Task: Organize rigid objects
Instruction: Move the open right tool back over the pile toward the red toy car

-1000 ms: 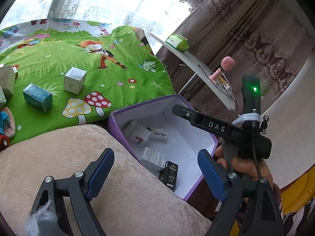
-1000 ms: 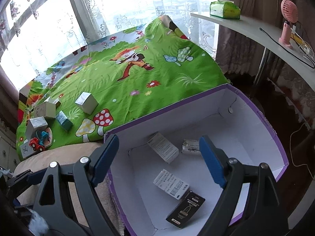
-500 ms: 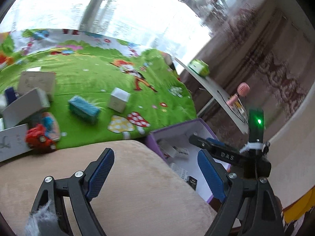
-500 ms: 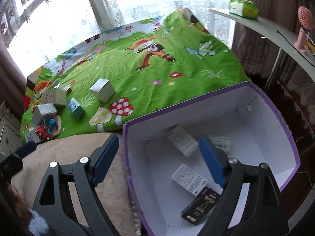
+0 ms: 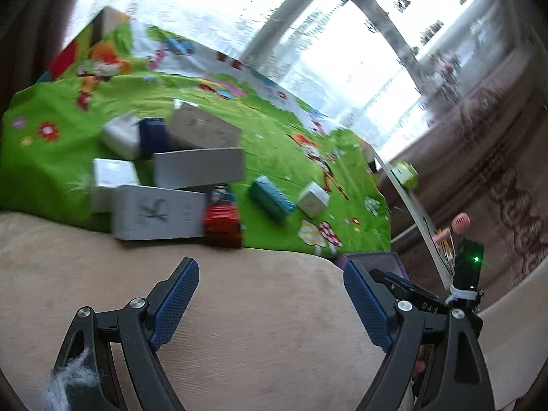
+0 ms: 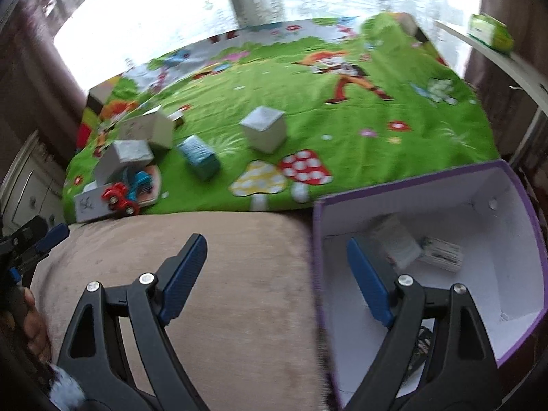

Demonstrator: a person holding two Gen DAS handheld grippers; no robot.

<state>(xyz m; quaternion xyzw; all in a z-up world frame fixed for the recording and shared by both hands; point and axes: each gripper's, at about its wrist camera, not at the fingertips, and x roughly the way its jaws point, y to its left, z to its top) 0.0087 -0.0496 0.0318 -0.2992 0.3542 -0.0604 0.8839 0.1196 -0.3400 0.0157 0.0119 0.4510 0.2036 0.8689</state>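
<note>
Your left gripper [image 5: 270, 294], fingers spread and empty, is nearer the white box [image 5: 157, 213], up-left, long axis crosswise.

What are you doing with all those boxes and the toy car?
Tidying up. Both grippers, left and right, are open and holding nothing, over a beige cushion. A few small boxes already lie in the purple bin. More boxes, like the teal one, and a red toy car wait on the green mat.
</note>
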